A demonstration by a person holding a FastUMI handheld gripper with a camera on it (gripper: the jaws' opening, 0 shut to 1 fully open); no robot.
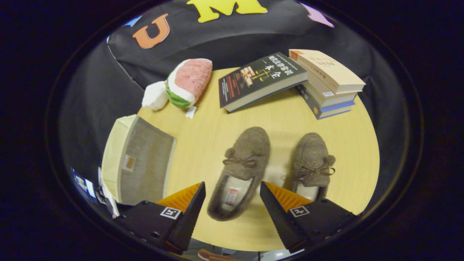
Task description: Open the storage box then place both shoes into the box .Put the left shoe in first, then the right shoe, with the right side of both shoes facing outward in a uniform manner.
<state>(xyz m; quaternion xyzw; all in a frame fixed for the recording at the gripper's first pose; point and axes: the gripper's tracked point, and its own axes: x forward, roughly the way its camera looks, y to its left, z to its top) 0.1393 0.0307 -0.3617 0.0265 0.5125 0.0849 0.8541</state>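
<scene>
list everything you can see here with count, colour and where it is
shoes: two, brown with bow laces, side by side on the table; one lies between the claw's fingers, the other just beyond the right finger
box: one, cream and grey, at the table's edge beside the left finger
books: four, a stack of three at the far side, cream on top, and a black one leaning on the stack
plush: one, watermelon slice, pink, white and green, far side beyond the box
table: one, light wood, round
claw: one, open, over the table's near edge, around the heel of one shoe

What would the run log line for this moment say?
hand-held gripper: open, above left shoe | right shoe: on table | storage box: beside shoes
</scene>
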